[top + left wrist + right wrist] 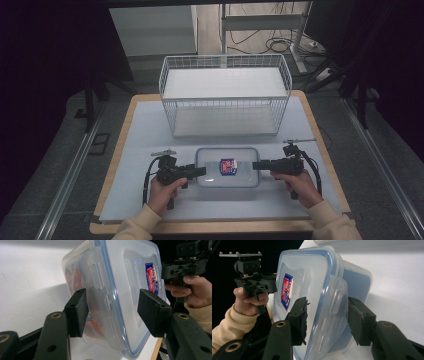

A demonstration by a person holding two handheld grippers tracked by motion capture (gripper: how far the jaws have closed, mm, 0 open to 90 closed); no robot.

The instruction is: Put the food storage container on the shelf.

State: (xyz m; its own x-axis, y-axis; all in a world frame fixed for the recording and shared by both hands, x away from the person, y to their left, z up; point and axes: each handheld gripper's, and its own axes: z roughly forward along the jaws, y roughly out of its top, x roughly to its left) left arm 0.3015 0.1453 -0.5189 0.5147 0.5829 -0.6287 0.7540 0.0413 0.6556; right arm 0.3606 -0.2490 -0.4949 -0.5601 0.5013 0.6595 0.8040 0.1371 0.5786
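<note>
A clear plastic food container (227, 167) with a blue-edged snap lid and a red-and-blue label lies flat on the white mat, near the front. My left gripper (202, 171) is at its left end and my right gripper (255, 165) at its right end. In the left gripper view the open jaws (112, 312) straddle the end latch of the container (125, 270), with orange contents showing through the wall. In the right gripper view the open jaws (327, 320) straddle the opposite latch of the container (312, 277), pads close to it on both sides.
A white wire basket (225, 99) with a flat white floor stands behind the container at the mat's far side. The white mat (150, 130) covers a wooden table. Dark curtains and floor rails flank the table.
</note>
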